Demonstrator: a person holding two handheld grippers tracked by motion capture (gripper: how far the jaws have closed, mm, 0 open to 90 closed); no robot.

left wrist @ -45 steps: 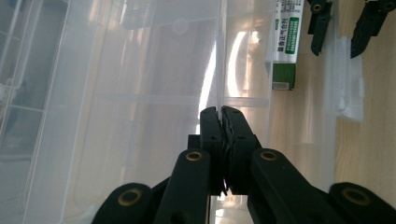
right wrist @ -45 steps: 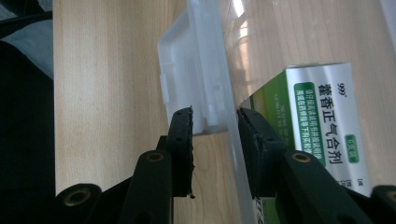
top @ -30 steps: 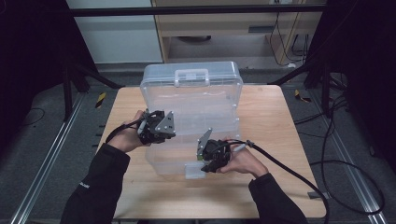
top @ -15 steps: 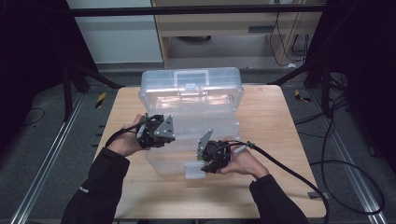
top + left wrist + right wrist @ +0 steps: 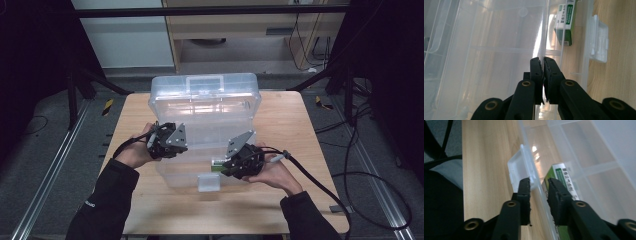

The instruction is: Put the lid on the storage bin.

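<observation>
A large clear plastic box (image 5: 205, 112) with a lid lies on the wooden table (image 5: 295, 125). Inside, near its front, lies a green and white carton (image 5: 217, 164) (image 5: 565, 23) (image 5: 564, 180). My left gripper (image 5: 184, 144) (image 5: 542, 60) is at the box's left side, shut on a thin clear plastic edge. My right gripper (image 5: 221, 167) (image 5: 539, 182) is at the front right, beside the white latch (image 5: 209, 182) (image 5: 520, 168). Its jaws have just been closing and straddle the clear front rim. The rim runs close to one pad, with a gap to the other.
Bare table top lies right of the box and along the front edge. Each gripper trails a black cable (image 5: 320, 180) across the table. A cabinet (image 5: 240, 30) stands beyond the far edge, and dark stands flank the table.
My right gripper has shifted a little up and to the right along the box's front. The left gripper has stayed at the box's left side.
</observation>
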